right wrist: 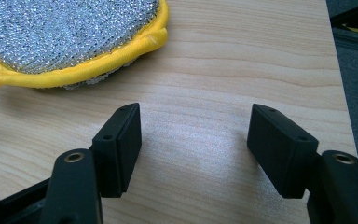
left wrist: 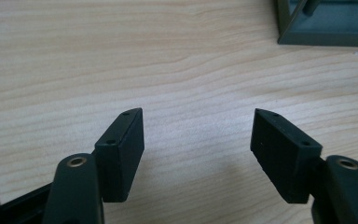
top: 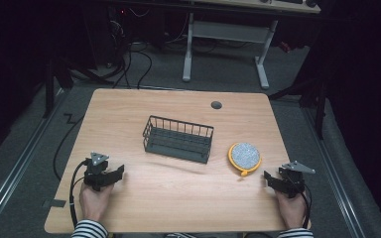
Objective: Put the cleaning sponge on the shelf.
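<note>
The round scouring pad [top: 245, 156], silver mesh with a yellow rim, lies flat on the table [top: 129, 114], just right of the wire basket [top: 178, 139] and near the right gripper [top: 273, 179]. That gripper rests low with its jaws spread wide and empty, probably readied to take the pad. The left gripper [top: 115, 173], equally wide and empty, sits well apart at the near left.

Scouring pad [right wrist: 70, 37] cut off top-left
</note>
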Motion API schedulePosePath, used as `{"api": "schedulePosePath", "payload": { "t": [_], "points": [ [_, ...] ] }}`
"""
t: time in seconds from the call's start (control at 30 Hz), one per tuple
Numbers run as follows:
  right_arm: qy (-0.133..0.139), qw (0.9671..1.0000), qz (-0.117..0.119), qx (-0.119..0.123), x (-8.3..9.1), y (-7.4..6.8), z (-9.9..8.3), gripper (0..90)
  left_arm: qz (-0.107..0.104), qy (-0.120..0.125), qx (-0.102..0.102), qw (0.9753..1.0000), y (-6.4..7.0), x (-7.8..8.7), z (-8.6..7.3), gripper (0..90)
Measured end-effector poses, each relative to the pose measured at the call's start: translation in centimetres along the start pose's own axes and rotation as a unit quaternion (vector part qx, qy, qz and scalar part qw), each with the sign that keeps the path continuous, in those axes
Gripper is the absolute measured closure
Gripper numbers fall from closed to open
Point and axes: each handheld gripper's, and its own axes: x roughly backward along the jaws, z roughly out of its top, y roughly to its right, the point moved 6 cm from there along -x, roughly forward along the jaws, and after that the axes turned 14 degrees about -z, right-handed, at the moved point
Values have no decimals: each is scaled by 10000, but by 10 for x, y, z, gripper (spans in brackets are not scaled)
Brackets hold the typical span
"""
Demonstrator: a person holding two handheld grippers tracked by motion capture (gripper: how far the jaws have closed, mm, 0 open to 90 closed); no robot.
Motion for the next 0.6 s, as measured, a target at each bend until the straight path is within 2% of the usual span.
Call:
{"api": "schedulePosePath", "payload": {
  "t": [0.17, 0.27, 0.3, 0.37, 0.43, 0.47, 0.6],
  "points": [
    [5, 10000, 6, 10, 0, 0, 0, 351, -193, 119, -36, 9997, 7, 5, 14, 356],
    [5, 10000, 5, 10, 0, 0, 0, 351, -296, 211, -98, 9993, 12, 9, 25, 359],
    [4, 10000, 7, 9, 0, 0, 0, 351, -392, 256, -111, 9988, 16, 11, 34, 363],
    [5, 10000, 10, 12, 0, 0, 0, 349, -413, 265, -121, 9987, 17, 12, 37, 364],
    [-2, 10000, 11, 3, 0, 0, 0, 348, -514, 288, -112, 9982, 20, 14, 48, 367],
    [-2, 10000, 11, 3, 0, 0, 0, 348, -514, 288, -112, 9982, 20, 14, 48, 367],
    [-9, 10000, 14, 17, 0, 0, 0, 345, -626, 322, -97, 9975, 25, 16, 65, 372]
  ]
}}
